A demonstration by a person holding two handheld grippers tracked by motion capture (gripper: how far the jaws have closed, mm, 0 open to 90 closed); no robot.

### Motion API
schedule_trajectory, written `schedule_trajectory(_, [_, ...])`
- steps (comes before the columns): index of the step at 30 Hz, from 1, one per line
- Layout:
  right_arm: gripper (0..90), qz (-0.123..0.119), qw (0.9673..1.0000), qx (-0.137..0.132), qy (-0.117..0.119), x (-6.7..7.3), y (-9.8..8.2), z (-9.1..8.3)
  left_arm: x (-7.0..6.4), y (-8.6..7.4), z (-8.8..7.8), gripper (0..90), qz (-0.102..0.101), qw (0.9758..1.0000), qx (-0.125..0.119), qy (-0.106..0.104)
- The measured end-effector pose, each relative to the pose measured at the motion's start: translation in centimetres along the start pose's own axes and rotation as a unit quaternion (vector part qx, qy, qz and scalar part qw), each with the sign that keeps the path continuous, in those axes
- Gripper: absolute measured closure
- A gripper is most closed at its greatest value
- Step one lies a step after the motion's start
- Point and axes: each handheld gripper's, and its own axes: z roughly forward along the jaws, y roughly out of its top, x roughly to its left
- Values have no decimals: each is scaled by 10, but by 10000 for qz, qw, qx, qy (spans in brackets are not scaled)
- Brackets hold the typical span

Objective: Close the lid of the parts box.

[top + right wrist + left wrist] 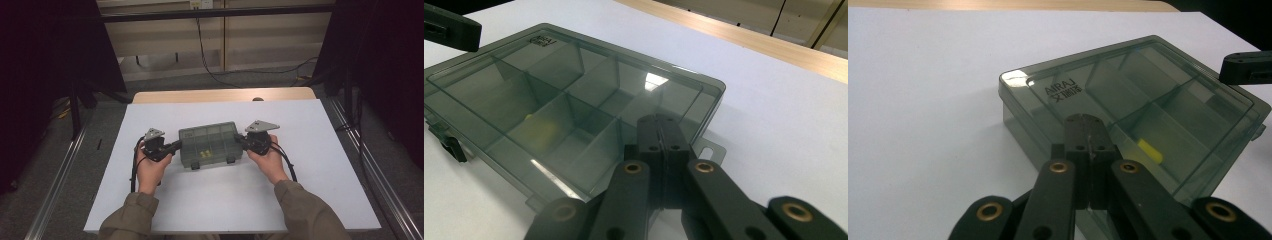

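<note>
Closed organizer box lies long axis left-right, latches toward the person

Compartment box between two grippers

Dim high view, brighter gripper views

Dark far corners; overhead glare glints on the box lid; near black jaws blur out of focus.

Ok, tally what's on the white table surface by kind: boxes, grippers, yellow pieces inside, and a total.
Compartment box, smoky clear plastic, lid shut: 1
Grippers, jaws shut, one at each end of the box: 2, the left gripper and the right gripper
Yellow pieces inside the box: at least 1, exact number hard to tell through the lid
Total: 4 things, counting one yellow piece
</note>
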Motion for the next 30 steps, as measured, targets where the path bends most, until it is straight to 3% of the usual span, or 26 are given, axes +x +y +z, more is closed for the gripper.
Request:
schedule_trajectory(11, [900, 20, 10000, 1, -7, 0, 0, 0, -4, -1, 0, 900, 208, 9997, 11, 99])
schedule_trajectory(14, [900, 0, 10000, 3, -37, 1, -1, 0, -4, -2, -1, 900, 233, 9996, 132, 120])
schedule_trajectory(15, [900, -63, 9999, 98, -19, 2, -3, 1, -4, -3, -1, 900, 267, 9995, 109, 135])
schedule_trajectory(17, [900, 26, 9999, -19, 107, 4, -6, 3, -3, -5, -1, 900, 236, 9997, 19, 99])
schedule_trajectory(19, [900, -19, 10000, -94, 18, 7, -8, 4, -4, -6, -2, 900, 312, 9994, 0, 135])
schedule_trajectory(23, [900, 72, 9999, -101, 71, 4, -8, 3, -3, -5, -2, 900, 315, 9995, 9, 103])
schedule_trajectory(30, [900, 28, 9999, -92, 71, 4, -8, 1, -3, -6, -2, 900, 274, 9995, -68, 117])
